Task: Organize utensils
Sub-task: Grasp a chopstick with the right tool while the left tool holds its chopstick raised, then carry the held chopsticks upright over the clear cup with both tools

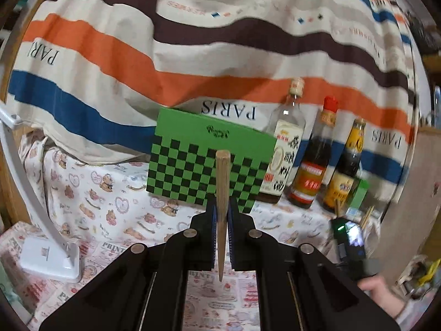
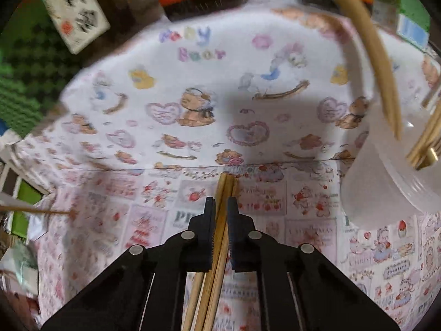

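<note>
My left gripper [image 1: 221,207] is shut on a single wooden chopstick [image 1: 222,182] that stands upright between the jaws, thick end up, held above the table. My right gripper [image 2: 221,207] is shut on a bundle of wooden chopsticks [image 2: 224,193], pointing forward over the patterned cloth. A translucent white cup [image 2: 386,171] at the right holds several chopsticks [image 2: 425,140], and one more chopstick [image 2: 369,47] leans out of it. The right gripper also shows in the left wrist view [image 1: 350,237], low at the right, next to chopsticks [image 1: 368,216].
A green checkered box [image 1: 209,154] stands at the back centre, with three sauce bottles [image 1: 311,160] to its right. A white lamp base [image 1: 51,259] sits at the left. A striped cloth hangs behind. A lone stick [image 2: 35,210] lies at the left of the right wrist view.
</note>
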A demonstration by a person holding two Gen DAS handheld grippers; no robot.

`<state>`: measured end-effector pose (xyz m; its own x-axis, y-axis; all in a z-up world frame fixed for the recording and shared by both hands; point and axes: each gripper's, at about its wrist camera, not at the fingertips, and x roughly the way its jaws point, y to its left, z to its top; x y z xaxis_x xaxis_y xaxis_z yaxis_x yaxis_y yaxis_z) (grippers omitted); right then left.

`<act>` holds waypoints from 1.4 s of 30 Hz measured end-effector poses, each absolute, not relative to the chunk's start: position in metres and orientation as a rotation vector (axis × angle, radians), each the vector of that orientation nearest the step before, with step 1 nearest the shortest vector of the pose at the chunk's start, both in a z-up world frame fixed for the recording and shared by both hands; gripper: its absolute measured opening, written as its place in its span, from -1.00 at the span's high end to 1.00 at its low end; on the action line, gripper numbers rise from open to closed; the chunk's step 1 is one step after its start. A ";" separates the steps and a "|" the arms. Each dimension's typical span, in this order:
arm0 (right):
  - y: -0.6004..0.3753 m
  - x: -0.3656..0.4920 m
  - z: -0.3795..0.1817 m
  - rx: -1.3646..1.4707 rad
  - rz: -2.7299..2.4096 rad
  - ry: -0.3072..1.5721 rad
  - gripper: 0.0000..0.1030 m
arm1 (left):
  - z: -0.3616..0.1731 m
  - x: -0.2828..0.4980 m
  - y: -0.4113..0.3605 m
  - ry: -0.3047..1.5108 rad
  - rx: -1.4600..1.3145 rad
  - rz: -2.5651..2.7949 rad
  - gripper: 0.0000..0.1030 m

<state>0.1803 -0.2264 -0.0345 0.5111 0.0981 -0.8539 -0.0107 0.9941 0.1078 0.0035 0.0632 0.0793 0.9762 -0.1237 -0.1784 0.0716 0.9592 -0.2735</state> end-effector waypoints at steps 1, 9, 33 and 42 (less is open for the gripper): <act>-0.227 0.183 -0.037 0.081 0.039 1.032 0.82 | 0.080 0.002 0.064 0.190 -0.272 -0.095 0.88; -0.234 0.202 -0.057 0.129 -0.017 1.113 0.82 | 0.077 0.007 0.069 0.205 -0.272 -0.106 0.88; -0.222 0.188 -0.034 0.027 0.067 1.048 0.89 | 0.063 0.023 0.052 0.307 -0.210 -0.094 0.88; -0.230 0.083 0.097 0.028 0.166 0.595 0.89 | 0.092 -0.006 0.029 0.244 -0.199 -0.240 0.88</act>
<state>0.0825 -0.2296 0.0970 0.8154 0.1635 -0.5553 -0.1475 0.9863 0.0738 -0.0061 0.0286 0.0917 0.9422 -0.2580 -0.2137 0.2102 0.9520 -0.2226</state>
